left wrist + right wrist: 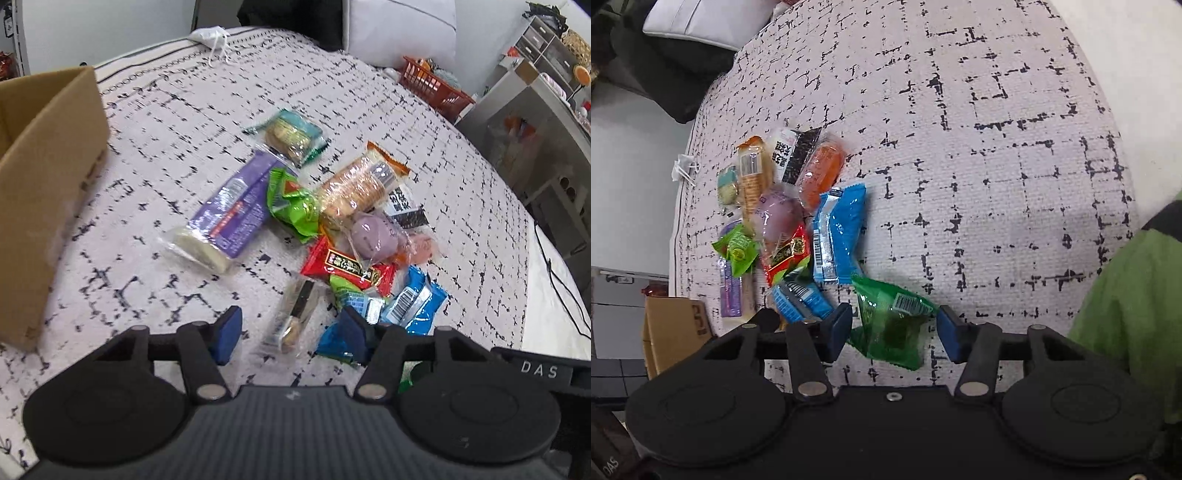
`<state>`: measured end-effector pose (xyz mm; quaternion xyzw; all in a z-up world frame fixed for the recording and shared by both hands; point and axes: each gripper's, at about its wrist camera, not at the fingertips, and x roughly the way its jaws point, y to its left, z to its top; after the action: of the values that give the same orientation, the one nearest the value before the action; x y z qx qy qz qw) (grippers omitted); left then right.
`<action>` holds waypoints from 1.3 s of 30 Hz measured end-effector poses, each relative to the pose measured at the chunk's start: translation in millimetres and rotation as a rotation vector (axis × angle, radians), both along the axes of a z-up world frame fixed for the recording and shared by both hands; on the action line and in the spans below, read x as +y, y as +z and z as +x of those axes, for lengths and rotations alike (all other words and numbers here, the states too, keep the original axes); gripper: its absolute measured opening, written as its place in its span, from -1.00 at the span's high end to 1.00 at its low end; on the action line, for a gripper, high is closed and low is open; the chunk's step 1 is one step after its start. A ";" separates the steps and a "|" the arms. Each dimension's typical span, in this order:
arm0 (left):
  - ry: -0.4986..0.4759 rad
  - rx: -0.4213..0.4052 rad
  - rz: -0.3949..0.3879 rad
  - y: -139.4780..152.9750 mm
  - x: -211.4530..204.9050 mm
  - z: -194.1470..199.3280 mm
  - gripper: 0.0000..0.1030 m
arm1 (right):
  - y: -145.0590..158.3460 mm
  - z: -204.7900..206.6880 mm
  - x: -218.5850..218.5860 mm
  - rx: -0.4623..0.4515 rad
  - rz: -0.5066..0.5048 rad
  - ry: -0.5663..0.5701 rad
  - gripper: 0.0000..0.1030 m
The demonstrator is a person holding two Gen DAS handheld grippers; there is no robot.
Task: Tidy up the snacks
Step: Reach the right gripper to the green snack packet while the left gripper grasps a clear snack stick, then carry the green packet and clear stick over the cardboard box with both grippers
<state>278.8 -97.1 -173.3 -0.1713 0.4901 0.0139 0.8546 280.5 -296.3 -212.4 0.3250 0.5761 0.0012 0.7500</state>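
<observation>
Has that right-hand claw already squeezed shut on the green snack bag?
No, the right gripper is open, its blue pads standing apart on either side of the green packet.

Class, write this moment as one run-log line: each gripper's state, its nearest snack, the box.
left gripper: open, over clear stick packet | right gripper: open, around green packet, not closed | cardboard box: left of pile

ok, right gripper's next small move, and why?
Probably lower a little and close: the right gripper is open, its blue pads on either side of the green packet, which lies apart from the snack pile. The cardboard box sits beyond for the drop.
</observation>
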 end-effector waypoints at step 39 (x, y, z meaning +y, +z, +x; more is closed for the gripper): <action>0.103 -0.220 -0.058 122.9 66.5 -93.5 0.68 | 118.3 -62.6 53.5 -0.523 -0.211 0.305 0.40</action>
<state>185.2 -30.6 -50.4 -0.2213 0.3838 0.0249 0.8961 217.9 -242.8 -94.1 0.1443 0.4026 0.1374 0.8934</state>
